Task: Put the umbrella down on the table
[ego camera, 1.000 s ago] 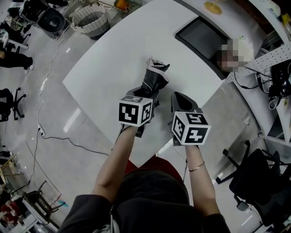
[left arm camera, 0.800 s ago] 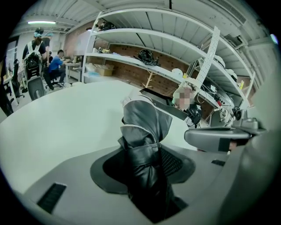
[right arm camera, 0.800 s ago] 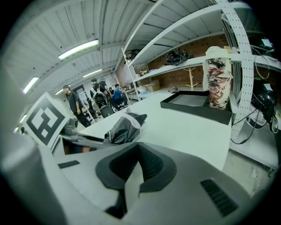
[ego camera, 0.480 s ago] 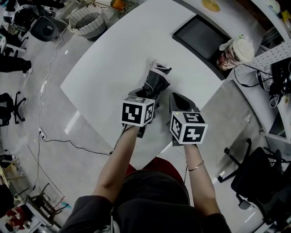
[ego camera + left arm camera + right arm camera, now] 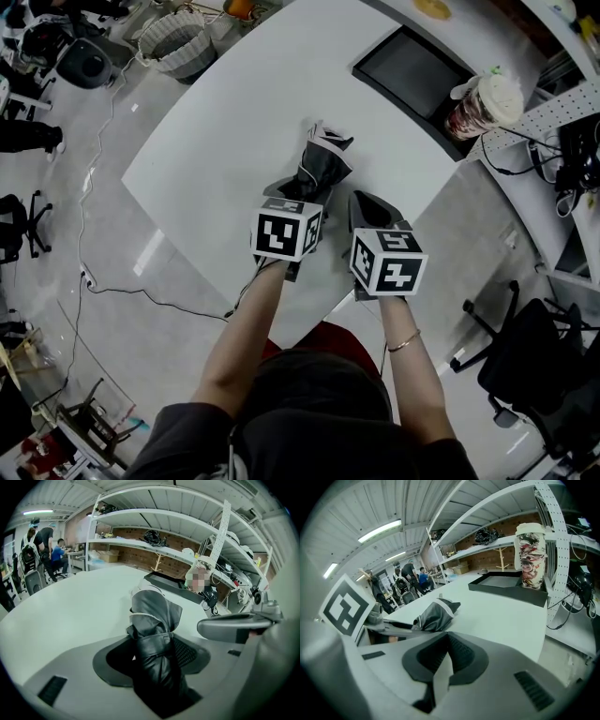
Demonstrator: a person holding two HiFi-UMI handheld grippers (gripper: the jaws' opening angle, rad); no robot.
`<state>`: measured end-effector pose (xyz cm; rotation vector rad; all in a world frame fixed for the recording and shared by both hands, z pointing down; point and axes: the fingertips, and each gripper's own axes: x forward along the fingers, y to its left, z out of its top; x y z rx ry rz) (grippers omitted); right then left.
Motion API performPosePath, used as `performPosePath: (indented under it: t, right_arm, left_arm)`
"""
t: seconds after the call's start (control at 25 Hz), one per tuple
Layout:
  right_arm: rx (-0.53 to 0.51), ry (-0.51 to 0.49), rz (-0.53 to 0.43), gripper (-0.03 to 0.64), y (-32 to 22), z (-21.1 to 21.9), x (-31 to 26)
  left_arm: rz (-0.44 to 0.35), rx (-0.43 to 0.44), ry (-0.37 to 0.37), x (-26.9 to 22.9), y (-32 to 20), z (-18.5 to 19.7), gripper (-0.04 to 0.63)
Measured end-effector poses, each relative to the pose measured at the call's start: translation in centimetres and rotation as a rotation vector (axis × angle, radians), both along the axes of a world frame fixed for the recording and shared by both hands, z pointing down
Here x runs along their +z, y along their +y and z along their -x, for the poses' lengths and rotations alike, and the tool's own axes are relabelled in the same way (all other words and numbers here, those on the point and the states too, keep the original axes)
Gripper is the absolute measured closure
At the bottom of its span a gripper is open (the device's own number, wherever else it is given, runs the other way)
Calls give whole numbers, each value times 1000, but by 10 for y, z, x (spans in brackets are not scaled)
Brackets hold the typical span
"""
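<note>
Your left gripper (image 5: pixel 150 658) sits over the near part of the white table (image 5: pixel 225 131). Its jaws have just been opening and stand apart. The folded black umbrella (image 5: pixel 152 616) runs between them: a sliver of table shows at the left pad, while the umbrella lies close against the right pad. From the jaws it stretches away from you, and its far end, with the pale trim, rests on the tabletop just beyond the gripper.

Just right of the umbrella's near end is your right gripper (image 5: pixel 446 641). It is level with the left one and near the table's right edge. Its jaws meet at the tips with nothing between them, and it is not touching the umbrella.

Farther right, a black tray (image 5: pixel 412 70) lies on the table's far side. A patterned cup (image 5: pixel 476 101) stands just beyond the tray's right end.
</note>
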<state>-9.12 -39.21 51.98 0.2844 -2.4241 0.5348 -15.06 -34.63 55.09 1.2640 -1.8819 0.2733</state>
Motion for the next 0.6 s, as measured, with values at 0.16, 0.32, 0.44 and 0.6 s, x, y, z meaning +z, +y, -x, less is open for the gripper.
performPosePath:
  t: [0.16,0.32,0.44,0.6]
  right_arm:
    - [8,-2,-6,598,-1,-2,-1]
    - [18,-9,-21,598,-2,-3,-2]
    - [23,-16,-24,598,-2,-2,-4]
    - [22,-28,-36,598,-1,-1,-12]
  left_arm:
    - [-21,5,3,-1,-2,-2,345]
    - [-57,-3,16,-4,-2,-1,329]
    - [-70,-13,7,-6,-2,-1,319]
    - [-120,-53,3,-16,-1,2,318]
